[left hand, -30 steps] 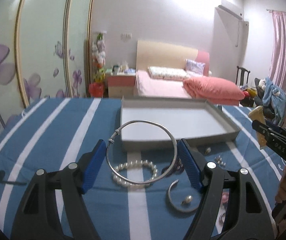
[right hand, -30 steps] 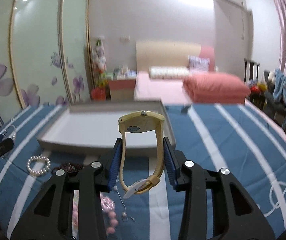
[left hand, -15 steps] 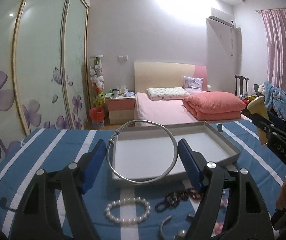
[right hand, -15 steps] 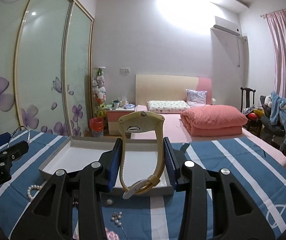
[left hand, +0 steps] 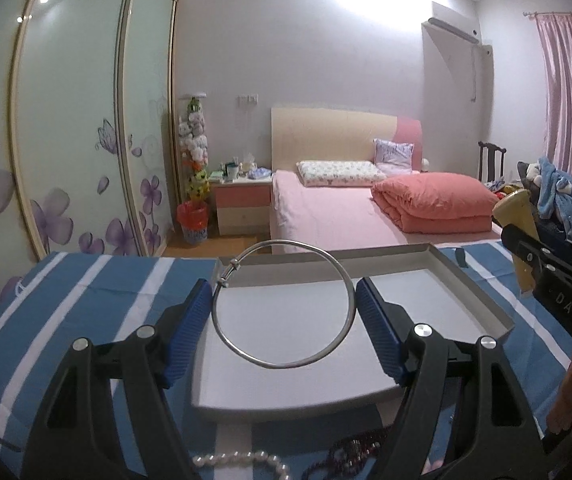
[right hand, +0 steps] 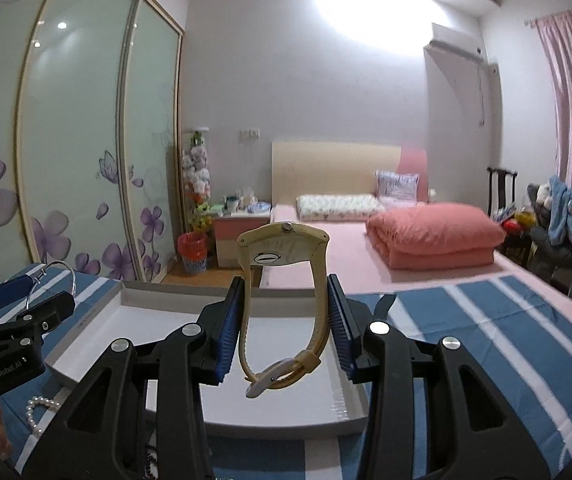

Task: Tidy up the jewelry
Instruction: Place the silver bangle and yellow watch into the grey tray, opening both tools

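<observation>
My left gripper [left hand: 283,308] is shut on a thin silver bangle [left hand: 350,280] and holds it over the near part of a shallow grey tray [left hand: 482,300]. My right gripper [right hand: 283,320] is shut on a cream wristwatch [right hand: 281,248], its strap loop hanging between the blue pads, above the same tray [right hand: 85,340]. The left gripper with the bangle [right hand: 51,276] shows at the left of the right wrist view. The watch [left hand: 516,216] and right gripper show at the right of the left wrist view. The tray's white floor is bare.
A pearl bracelet [left hand: 241,460] and a dark beaded bracelet [left hand: 350,452] lie on the blue-and-white striped cloth [left hand: 77,288] before the tray; the pearls also show in the right wrist view [right hand: 39,408]. A pink bed [left hand: 326,208] and flowered wardrobe doors stand beyond.
Both grippers have risen and moved forward over the tray, each keeping its piece. The loose jewellery on the cloth has dropped to the bottom of both views.
</observation>
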Tool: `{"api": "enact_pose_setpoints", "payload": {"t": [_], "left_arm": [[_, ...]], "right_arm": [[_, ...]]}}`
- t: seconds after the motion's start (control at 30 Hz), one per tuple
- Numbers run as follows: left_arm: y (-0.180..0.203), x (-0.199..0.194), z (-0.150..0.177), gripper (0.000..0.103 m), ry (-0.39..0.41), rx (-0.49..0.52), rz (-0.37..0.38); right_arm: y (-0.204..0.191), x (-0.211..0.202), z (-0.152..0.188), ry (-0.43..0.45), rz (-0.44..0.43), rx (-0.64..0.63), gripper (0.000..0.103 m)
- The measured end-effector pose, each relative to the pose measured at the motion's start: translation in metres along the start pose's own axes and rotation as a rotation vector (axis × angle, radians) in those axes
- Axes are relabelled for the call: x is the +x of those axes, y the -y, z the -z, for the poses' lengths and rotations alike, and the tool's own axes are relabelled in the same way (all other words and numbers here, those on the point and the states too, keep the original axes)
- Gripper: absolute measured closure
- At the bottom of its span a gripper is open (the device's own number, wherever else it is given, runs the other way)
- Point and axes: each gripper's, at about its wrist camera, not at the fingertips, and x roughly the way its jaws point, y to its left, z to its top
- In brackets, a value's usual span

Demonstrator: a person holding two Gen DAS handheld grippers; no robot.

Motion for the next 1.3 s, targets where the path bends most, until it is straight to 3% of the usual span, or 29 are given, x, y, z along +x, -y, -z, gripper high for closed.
{"api": "enact_pose_setpoints", "payload": {"t": [0.37,0.5,0.6,0.67,0.73,1.0,1.3], "left_arm": [[-0.001,0.066,0.007,0.031,-0.195,-0.037,0.057],[-0.004,0.078,0.016,0.031,-0.233,-0.055,0.071],[-0.006,0.086,0.021,0.031,-0.269,-0.066,0.078],[-0.008,0.090,0.022,0.030,-0.292,-0.084,0.087],[-0.011,0.091,0.022,0.030,-0.300,-0.101,0.096],[-0.019,0.072,0.010,0.024,-0.257,-0.116,0.095],[-0.046,0.008,0.007,0.024,-0.181,-0.119,0.072]], "right_arm": [[0.009,0.056,0.019,-0.293,-0.069,0.080,0.060],[0.007,0.068,0.025,-0.353,-0.077,0.077,0.057],[0.004,0.068,0.024,-0.358,-0.080,0.063,0.055],[0.004,0.066,0.024,-0.356,-0.083,0.060,0.046],[0.002,0.064,0.023,-0.351,-0.084,0.060,0.044],[0.009,0.038,0.003,-0.279,-0.087,0.081,0.041],[0.013,-0.027,-0.010,-0.166,-0.111,0.095,0.039]]}}
